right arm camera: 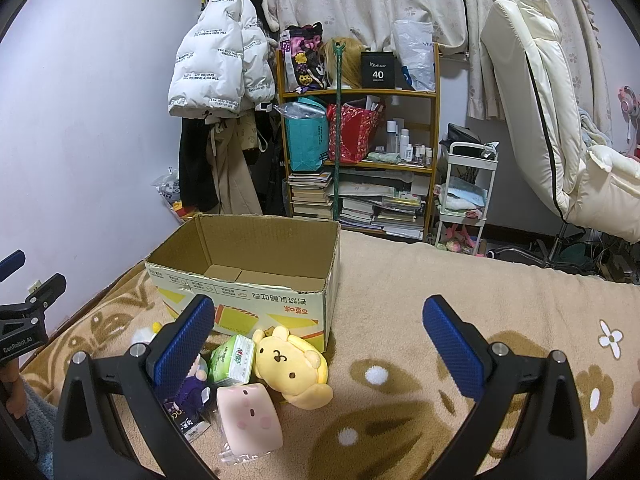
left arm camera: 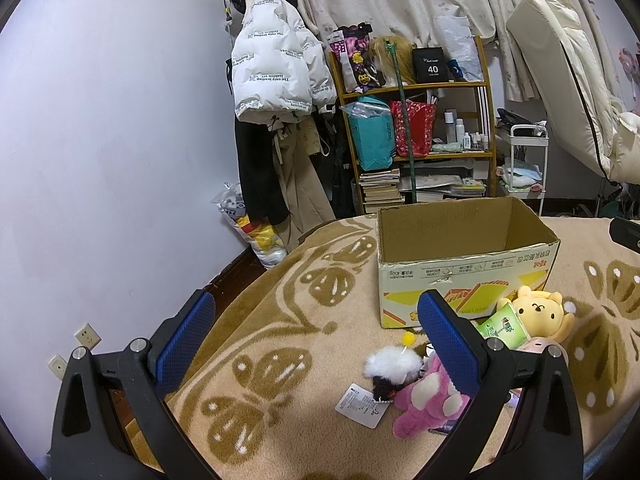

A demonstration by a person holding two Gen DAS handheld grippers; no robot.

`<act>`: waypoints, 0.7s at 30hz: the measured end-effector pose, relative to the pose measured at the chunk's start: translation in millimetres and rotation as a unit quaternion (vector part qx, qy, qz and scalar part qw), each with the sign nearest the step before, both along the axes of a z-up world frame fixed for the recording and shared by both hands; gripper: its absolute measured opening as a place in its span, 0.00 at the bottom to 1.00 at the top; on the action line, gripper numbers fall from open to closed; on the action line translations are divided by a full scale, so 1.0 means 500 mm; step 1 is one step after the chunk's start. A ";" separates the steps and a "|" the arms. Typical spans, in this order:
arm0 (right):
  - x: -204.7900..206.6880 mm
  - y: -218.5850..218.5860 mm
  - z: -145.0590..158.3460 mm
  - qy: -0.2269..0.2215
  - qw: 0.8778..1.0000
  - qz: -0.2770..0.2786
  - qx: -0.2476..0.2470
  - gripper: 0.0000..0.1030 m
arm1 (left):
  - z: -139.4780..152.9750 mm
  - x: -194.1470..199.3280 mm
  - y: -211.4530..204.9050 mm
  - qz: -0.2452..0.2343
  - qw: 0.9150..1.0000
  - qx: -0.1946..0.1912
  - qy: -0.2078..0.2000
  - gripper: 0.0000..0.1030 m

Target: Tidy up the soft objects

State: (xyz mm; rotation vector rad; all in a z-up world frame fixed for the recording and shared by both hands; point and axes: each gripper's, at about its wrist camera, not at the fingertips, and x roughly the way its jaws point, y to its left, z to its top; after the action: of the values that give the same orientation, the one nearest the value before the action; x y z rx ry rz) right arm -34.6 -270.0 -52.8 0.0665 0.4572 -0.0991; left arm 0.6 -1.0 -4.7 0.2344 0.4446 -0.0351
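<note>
A beige blanket point(right arm camera: 460, 292) patterned with brown butterflies and white flowers covers the bed and carries everything. On it, toward the far edge that faces the bookshelf point(right arm camera: 358, 96), stands an open cardboard box point(right arm camera: 256, 280) with nothing visible inside; its printed yellow front faces the grippers. The soft things lie in a loose heap on the blanket just in front of the box's near wall. A yellow bear plush point(right arm camera: 290, 362) lies touching the box's near right corner, with a green tissue pack point(right arm camera: 234, 360) against its left side and a pink square cushion point(right arm camera: 250, 418) just beside it, nearer the cameras. Left of these, in the left wrist view, a pink plush point(left arm camera: 426, 404) lies beside a black-and-white furry toy point(left arm camera: 390, 370) carrying a white paper tag point(left arm camera: 360, 404), with a small yellow pompom point(left arm camera: 408, 338) between them and the box. A small purple doll point(right arm camera: 190, 390) sits partly hidden behind the right gripper's left finger. The left gripper point(left arm camera: 316, 328) hovers over the blanket's left edge with its blue-padded jaws spread wide and nothing between them. The right gripper point(right arm camera: 318, 322) hangs above the heap and the bare blanket to its right, jaws likewise spread apart, holding nothing.
</note>
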 end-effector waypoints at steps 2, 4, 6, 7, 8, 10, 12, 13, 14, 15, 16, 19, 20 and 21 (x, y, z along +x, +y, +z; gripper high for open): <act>0.000 0.000 0.000 0.001 1.000 0.000 0.000 1.00 | 0.000 -0.001 -0.001 0.000 1.000 0.000 -0.001 0.98; 0.000 -0.001 0.000 0.000 1.000 0.000 0.001 1.00 | 0.000 -0.001 0.000 0.001 1.000 0.001 -0.002 0.98; 0.000 -0.001 0.000 0.001 1.000 0.000 0.001 1.00 | 0.001 0.000 0.000 0.000 1.000 0.000 -0.001 0.98; 0.000 -0.001 0.000 0.000 1.000 0.000 0.001 1.00 | 0.002 0.000 0.001 -0.001 1.000 0.000 -0.002 0.98; 0.000 -0.001 0.000 0.000 1.000 0.000 0.001 1.00 | 0.003 -0.001 0.000 -0.001 1.000 0.000 -0.003 0.97; 0.000 -0.001 0.000 0.001 1.000 0.000 0.000 1.00 | 0.004 -0.001 0.000 -0.001 1.000 0.000 -0.003 0.98; 0.000 -0.001 0.000 0.001 1.000 0.000 0.001 1.00 | 0.005 0.000 0.001 -0.001 1.000 0.000 -0.003 0.98; 0.000 -0.001 0.000 0.001 1.000 0.000 0.000 1.00 | 0.004 -0.001 0.000 -0.001 1.000 0.000 -0.003 0.98; 0.000 -0.001 0.001 0.001 1.000 0.000 0.000 1.00 | 0.005 0.000 0.000 -0.001 1.000 0.000 -0.003 0.98; -0.001 -0.001 0.001 0.000 1.000 0.000 0.000 1.00 | 0.005 -0.001 -0.001 -0.001 1.000 0.000 -0.004 0.98; -0.001 -0.001 0.001 0.001 1.000 0.000 0.000 1.00 | 0.005 -0.001 -0.001 0.000 1.000 0.000 -0.004 0.98; -0.001 -0.002 0.002 0.001 1.000 -0.001 0.001 1.00 | 0.007 0.000 -0.002 -0.001 1.000 0.001 -0.005 0.98; -0.002 -0.002 0.002 0.001 1.000 0.000 0.001 1.00 | 0.007 0.000 -0.003 0.000 1.000 0.002 -0.006 0.98; -0.002 -0.002 0.002 0.000 1.000 0.000 0.001 1.00 | 0.007 -0.001 -0.002 0.000 1.000 0.001 -0.005 0.98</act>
State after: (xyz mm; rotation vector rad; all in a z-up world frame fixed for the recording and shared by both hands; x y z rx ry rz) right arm -35.7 -271.1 -51.8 0.0690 0.4578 -0.0995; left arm 0.3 -2.1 -1.4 0.2371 0.4337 -0.0341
